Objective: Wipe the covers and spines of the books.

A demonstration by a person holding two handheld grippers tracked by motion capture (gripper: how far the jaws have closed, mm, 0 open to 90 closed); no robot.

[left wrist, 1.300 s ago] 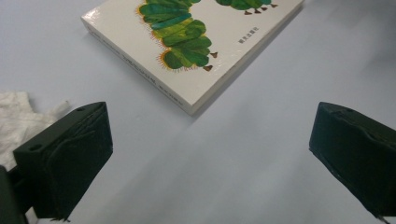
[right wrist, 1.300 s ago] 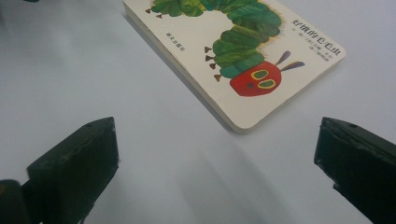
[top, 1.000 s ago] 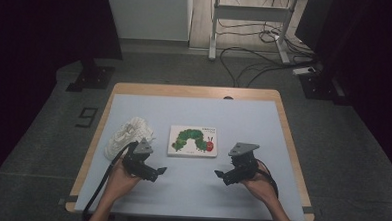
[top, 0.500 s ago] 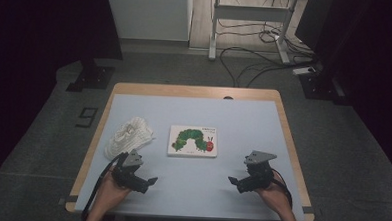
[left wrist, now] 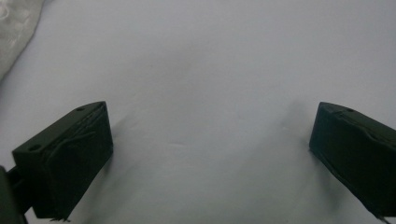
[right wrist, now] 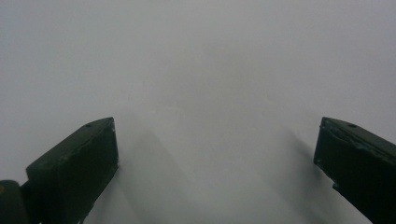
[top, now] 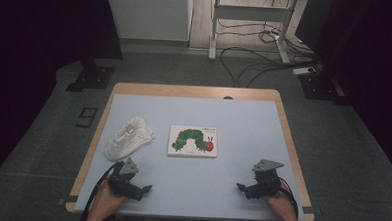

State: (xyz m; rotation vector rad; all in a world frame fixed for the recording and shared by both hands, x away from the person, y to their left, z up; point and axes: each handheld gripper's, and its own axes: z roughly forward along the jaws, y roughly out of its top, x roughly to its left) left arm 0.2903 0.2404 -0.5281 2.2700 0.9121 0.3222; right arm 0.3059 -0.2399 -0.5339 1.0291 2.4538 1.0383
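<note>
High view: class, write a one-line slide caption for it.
Two open grippers, left and right, rest near the table's front edge; a caterpillar book and white cloth lie beyond.

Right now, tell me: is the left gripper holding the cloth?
No. The left gripper is open over bare table, and the cloth lies off to one side, untouched.

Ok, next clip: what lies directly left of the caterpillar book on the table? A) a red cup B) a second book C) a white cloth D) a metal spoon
C: a crumpled white cloth lies just left of the caterpillar book, a small gap apart, on the table.
</note>
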